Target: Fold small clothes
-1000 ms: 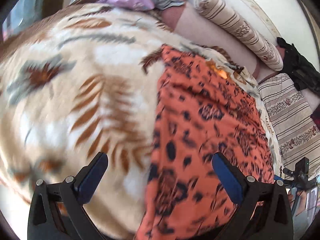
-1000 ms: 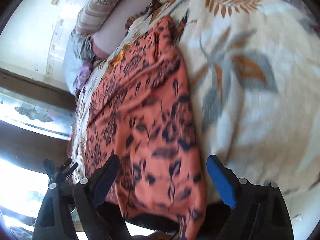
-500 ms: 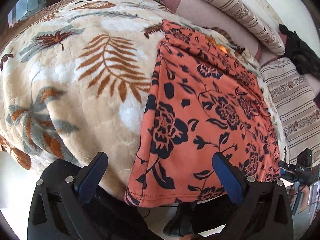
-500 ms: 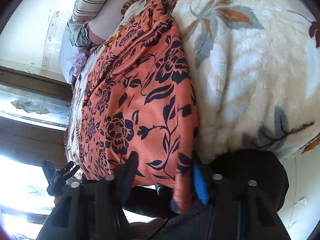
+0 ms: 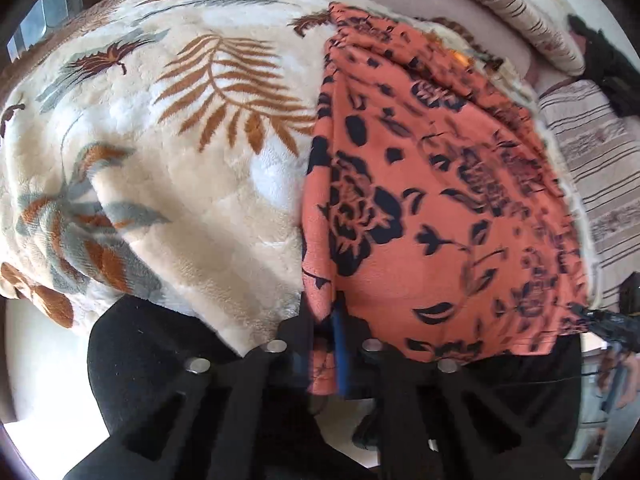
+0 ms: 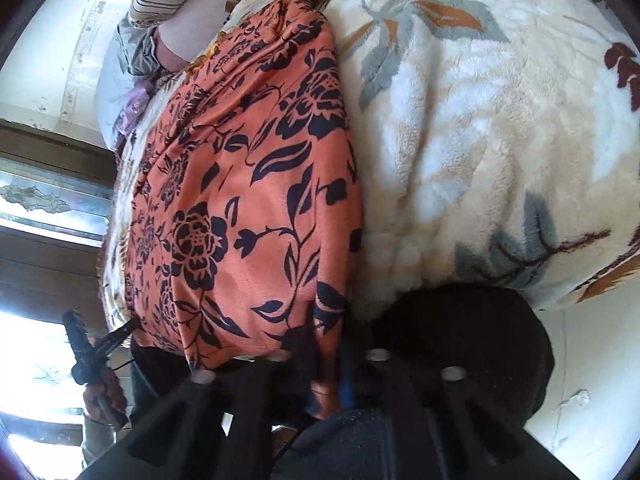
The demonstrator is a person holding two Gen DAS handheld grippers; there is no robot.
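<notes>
Since the earlier frame both your grippers have dropped to the near hem and closed: the left gripper [image 5: 325,334] and right gripper [image 6: 328,376] each pinch a corner of the orange floral garment [image 5: 432,200], which lies flat on the leaf-print blanket [image 5: 180,168]. The bites look shallow, so a quick lift could slip a corner free, or drag the blanket along with it

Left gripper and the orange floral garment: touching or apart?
Touching. In the left wrist view the left gripper is shut on the near corner of the orange floral garment, with fabric bunched between its blue pads.
</notes>
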